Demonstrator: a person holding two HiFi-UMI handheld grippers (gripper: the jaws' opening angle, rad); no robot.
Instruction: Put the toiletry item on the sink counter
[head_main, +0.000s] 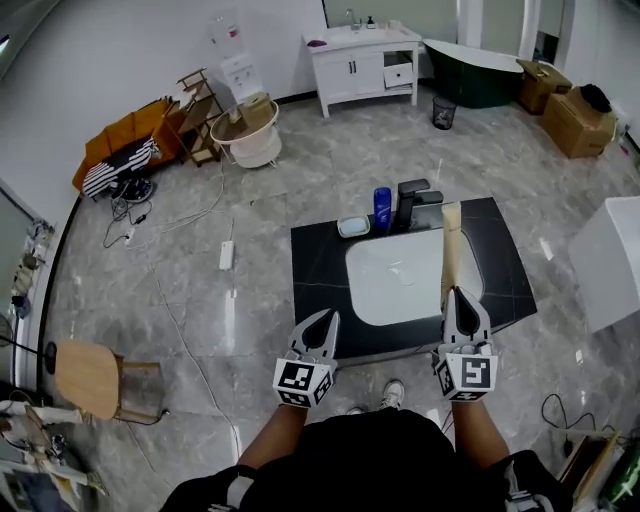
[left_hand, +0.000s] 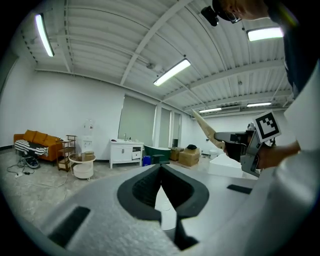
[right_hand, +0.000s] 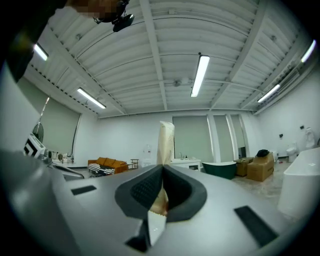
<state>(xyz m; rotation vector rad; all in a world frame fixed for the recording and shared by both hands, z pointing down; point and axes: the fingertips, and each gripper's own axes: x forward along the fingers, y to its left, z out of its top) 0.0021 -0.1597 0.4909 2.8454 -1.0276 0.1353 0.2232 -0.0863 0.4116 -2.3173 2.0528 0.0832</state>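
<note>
A long beige toiletry tube (head_main: 451, 250) stands up out of my right gripper (head_main: 462, 298), which is shut on its lower end. In the right gripper view the tube (right_hand: 165, 142) rises from between the shut jaws (right_hand: 162, 172). It hangs over the right side of the black sink counter (head_main: 320, 270), above the white basin (head_main: 400, 280). My left gripper (head_main: 325, 322) is shut with nothing in it at the counter's front left edge; its own view shows the jaws (left_hand: 160, 170) meeting. The tube (left_hand: 202, 125) also shows there at the right.
On the counter's back edge stand a blue bottle (head_main: 382, 208), a soap dish (head_main: 353, 226) and a black faucet (head_main: 415, 200). Farther off are a white vanity (head_main: 365, 62), a green bathtub (head_main: 478, 70), cardboard boxes (head_main: 575, 120) and a wooden stool (head_main: 90, 378).
</note>
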